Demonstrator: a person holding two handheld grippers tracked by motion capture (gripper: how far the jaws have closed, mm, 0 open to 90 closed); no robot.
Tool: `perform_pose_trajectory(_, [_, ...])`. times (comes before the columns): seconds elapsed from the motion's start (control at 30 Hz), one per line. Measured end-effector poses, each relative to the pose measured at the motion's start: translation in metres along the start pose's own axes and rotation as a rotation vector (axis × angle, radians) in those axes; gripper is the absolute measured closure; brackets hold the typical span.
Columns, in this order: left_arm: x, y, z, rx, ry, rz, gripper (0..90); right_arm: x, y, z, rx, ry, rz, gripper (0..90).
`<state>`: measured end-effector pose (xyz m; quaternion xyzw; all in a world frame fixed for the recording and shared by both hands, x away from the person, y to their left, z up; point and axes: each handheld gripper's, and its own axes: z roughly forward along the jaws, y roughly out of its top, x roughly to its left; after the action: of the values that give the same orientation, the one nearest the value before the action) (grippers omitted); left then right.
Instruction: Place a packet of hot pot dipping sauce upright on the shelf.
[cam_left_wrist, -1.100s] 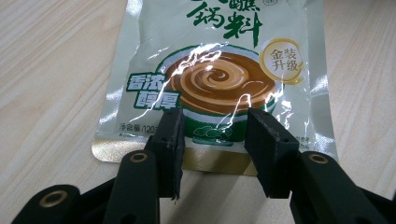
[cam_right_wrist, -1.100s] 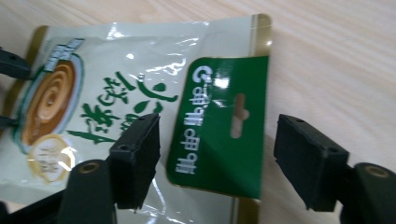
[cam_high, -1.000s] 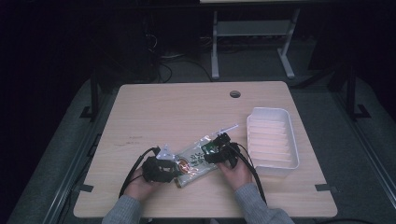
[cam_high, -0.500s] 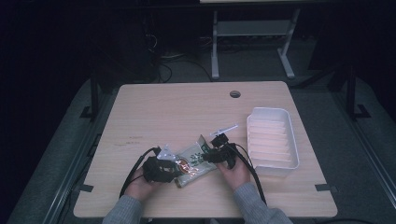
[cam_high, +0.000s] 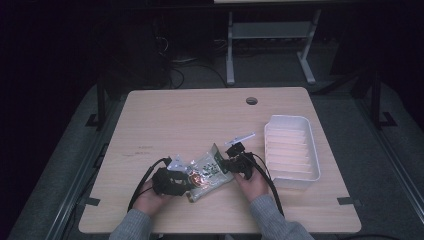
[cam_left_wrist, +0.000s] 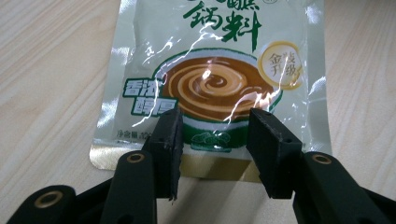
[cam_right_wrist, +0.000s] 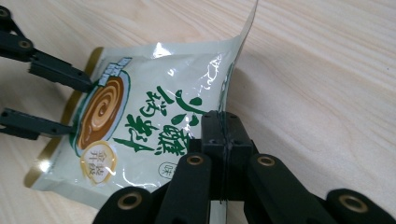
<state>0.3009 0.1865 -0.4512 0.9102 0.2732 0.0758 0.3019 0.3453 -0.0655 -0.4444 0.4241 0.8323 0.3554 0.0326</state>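
Glossy green-and-white sauce pouch (cam_right_wrist: 140, 130): right gripper (cam_right_wrist: 223, 122) now clamps its top edge, lifted slightly; left gripper (cam_left_wrist: 214, 140) stays open at the bottom.

A pale wood-grain worktop (cam_high: 190, 125) fills the middle of the high view, with a small round hole (cam_high: 251, 100) near its upper edge, right of centre. A white ribbed tray (cam_high: 292, 147) sits at the right of the frame close to the worktop's right edge. A glossy sauce pouch (cam_high: 207, 171) printed with a brown swirl lies lower centre, its far end curling up off the wood.
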Motion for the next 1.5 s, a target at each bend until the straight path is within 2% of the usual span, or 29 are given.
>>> perform_pose_trajectory(0.37, [0.005, 0.000, -0.013, -0.066, -0.016, -0.024, 50.1, 0.009, 0.003, -0.014, -0.042, 0.039, -0.025, 89.5])
perform_pose_trajectory(0.53, [0.007, 0.000, -0.017, -0.092, -0.029, -0.036, 48.1, 0.017, 0.008, -0.023, -0.057, 0.055, -0.062, 89.6])
perform_pose_trajectory(0.7, [0.007, 0.002, -0.022, -0.107, -0.027, -0.029, 44.8, 0.024, 0.013, -0.032, -0.064, 0.075, -0.091, 89.6])
perform_pose_trajectory(0.77, [0.008, 0.003, -0.026, -0.123, -0.032, -0.035, 43.6, 0.027, 0.016, -0.035, -0.062, 0.088, -0.109, 89.6])
perform_pose_trajectory(0.87, [0.009, 0.005, -0.033, -0.146, -0.042, -0.036, 41.0, 0.029, 0.021, -0.043, -0.061, 0.140, -0.128, 89.6])
perform_pose_trajectory(0.97, [0.010, 0.006, -0.037, -0.163, -0.050, -0.030, 39.3, 0.031, 0.024, -0.046, -0.054, 0.157, -0.144, 89.6])
perform_pose_trajectory(1.03, [0.012, 0.008, -0.040, -0.177, -0.057, -0.035, 37.8, 0.035, 0.029, -0.053, -0.051, 0.180, -0.181, 89.6])
perform_pose_trajectory(1.1, [0.014, 0.012, -0.044, -0.178, -0.054, -0.022, 36.1, 0.038, 0.033, -0.058, -0.051, 0.194, -0.208, 89.7])
perform_pose_trajectory(1.23, [0.016, 0.017, -0.048, -0.187, -0.074, -0.014, 33.8, 0.045, 0.041, -0.068, -0.048, 0.220, -0.271, 89.7])
perform_pose_trajectory(1.27, [0.018, 0.019, -0.050, -0.194, -0.084, -0.009, 33.8, 0.045, 0.041, -0.068, -0.048, 0.220, -0.271, 89.7])
perform_pose_trajectory(1.3, [0.019, 0.021, -0.051, -0.197, -0.090, -0.005, 33.7, 0.049, 0.044, -0.073, -0.047, 0.235, -0.302, 89.7])
perform_pose_trajectory(1.33, [0.020, 0.023, -0.053, -0.207, -0.101, -0.003, 33.7, 0.049, 0.044, -0.073, -0.047, 0.235, -0.302, 89.7])
perform_pose_trajectory(1.37, [0.021, 0.025, -0.055, -0.214, -0.114, -0.002, 33.9, 0.052, 0.047, -0.077, -0.041, 0.244, -0.334, 89.7])
perform_pose_trajectory(1.5, [0.029, 0.037, -0.061, -0.220, -0.179, 0.023, 39.7, 0.057, 0.053, -0.084, -0.030, 0.265, -0.400, 89.7])
